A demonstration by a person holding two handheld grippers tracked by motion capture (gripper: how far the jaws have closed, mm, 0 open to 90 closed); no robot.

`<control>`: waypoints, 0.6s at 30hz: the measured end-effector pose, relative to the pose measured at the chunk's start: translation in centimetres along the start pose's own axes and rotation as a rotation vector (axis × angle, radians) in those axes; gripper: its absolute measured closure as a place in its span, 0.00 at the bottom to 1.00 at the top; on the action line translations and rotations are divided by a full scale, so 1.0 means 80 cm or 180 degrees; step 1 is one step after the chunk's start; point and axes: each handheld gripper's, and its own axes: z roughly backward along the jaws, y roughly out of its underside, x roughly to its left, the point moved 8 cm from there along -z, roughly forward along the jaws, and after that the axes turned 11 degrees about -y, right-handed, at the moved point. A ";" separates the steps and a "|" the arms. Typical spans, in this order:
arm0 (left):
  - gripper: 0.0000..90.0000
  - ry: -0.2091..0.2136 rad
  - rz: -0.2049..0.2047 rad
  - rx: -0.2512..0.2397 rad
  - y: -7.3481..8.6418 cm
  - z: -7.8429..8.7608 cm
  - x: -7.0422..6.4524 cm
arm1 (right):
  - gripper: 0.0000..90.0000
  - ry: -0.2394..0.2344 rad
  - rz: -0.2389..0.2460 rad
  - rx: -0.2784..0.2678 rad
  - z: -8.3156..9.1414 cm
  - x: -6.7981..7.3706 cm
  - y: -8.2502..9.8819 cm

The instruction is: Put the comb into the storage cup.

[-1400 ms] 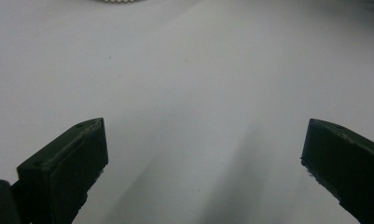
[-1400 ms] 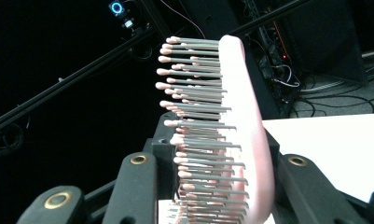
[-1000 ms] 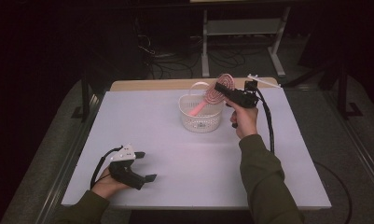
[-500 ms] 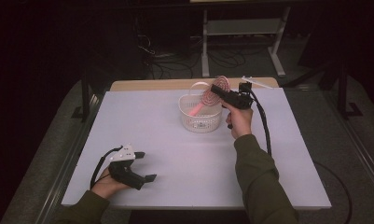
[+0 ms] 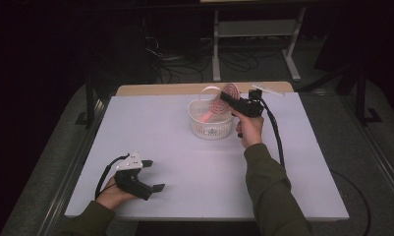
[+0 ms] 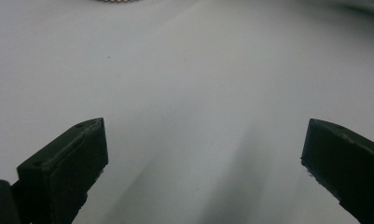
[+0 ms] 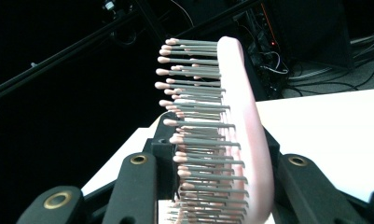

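Note:
A pink hairbrush (image 5: 228, 94) with grey, pink-tipped bristles hangs tilted over a white slotted basket (image 5: 211, 129) at the back middle of the table, its handle pointing down into the basket. My right gripper (image 5: 227, 100) is shut on the brush head from the right. In the right gripper view the brush (image 7: 243, 121) stands edge-on between the two jaws of the right gripper (image 7: 217, 186), bristles to the left. My left gripper (image 5: 154, 175) rests near the table's front left corner. Its jaws stand wide apart, and in the left gripper view nothing lies between the jaws of the left gripper (image 6: 205, 158).
The white table top (image 5: 184, 157) has a wooden strip (image 5: 155, 89) along its back edge. A thin white strip (image 5: 267, 88) lies at the back right. A white curved piece (image 5: 208, 90) shows just behind the basket. Dark floor, cables and a stand lie beyond.
My right hand has shifted a little to the left with the brush, bringing the brush head over the basket. The left hand has stayed put.

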 end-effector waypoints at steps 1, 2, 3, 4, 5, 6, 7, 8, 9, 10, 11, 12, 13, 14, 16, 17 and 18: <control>0.00 0.0000 0.0001 0.0000 0.000 0.000 0.000 | 0.70 -0.0001 0.0000 0.0001 0.000 0.000 0.000; 0.00 0.0000 0.0001 0.0001 0.000 0.000 0.000 | 0.70 0.0003 -0.0005 0.0008 0.000 -0.001 0.001; 0.00 0.0001 0.0003 0.0003 0.000 0.000 0.000 | 0.69 0.0005 -0.0006 0.0016 0.000 -0.001 0.001; 0.00 0.0003 0.0001 0.0003 0.000 0.000 0.000 | 0.69 0.0007 -0.0006 0.0019 0.000 -0.001 0.002; 0.00 0.0004 -0.0002 0.0005 0.000 0.000 0.000 | 0.69 0.0004 -0.0014 0.0020 0.000 -0.002 0.002; 0.00 0.0006 -0.0003 0.0005 0.000 0.000 0.000 | 0.69 0.0003 -0.0015 0.0020 0.000 -0.002 0.002; 0.00 0.0008 -0.0004 0.0002 0.000 0.000 0.000 | 0.69 0.0002 -0.0015 0.0021 0.000 -0.002 0.002; 0.00 0.0011 -0.0002 -0.0001 0.000 0.000 0.000 | 0.69 0.0001 -0.0016 0.0022 0.000 -0.002 0.002; 0.00 0.0010 -0.0005 -0.0001 0.000 0.000 0.000 | 0.69 0.0003 -0.0019 0.0025 0.001 -0.002 0.002; 0.00 0.0011 -0.0008 0.0001 0.000 0.000 -0.001 | 0.69 0.0006 -0.0022 0.0032 0.001 -0.003 0.002; 0.00 0.0011 -0.0010 0.0002 0.000 0.000 -0.001 | 0.69 0.0007 -0.0025 0.0041 0.001 -0.003 0.002; 0.00 0.0010 -0.0011 0.0003 0.000 0.000 -0.001 | 0.69 0.0008 -0.0027 0.0045 0.002 -0.003 0.003; 0.00 0.0010 -0.0011 0.0003 0.000 0.000 -0.001 | 0.69 0.0010 -0.0030 0.0050 0.002 -0.004 0.003; 0.00 0.0010 -0.0013 0.0005 0.000 0.000 -0.001 | 0.69 0.0016 -0.0030 0.0055 0.002 -0.005 0.003; 0.00 0.0010 -0.0013 0.0006 0.000 0.000 -0.001 | 0.69 0.0022 -0.0035 0.0068 0.003 -0.006 0.003; 0.00 0.0011 -0.0013 0.0005 0.000 0.000 -0.001 | 0.69 0.0024 -0.0038 0.0074 0.003 -0.006 0.003; 0.00 0.0011 -0.0012 0.0006 0.000 0.000 -0.001 | 0.69 0.0029 -0.0039 0.0081 0.004 -0.007 0.003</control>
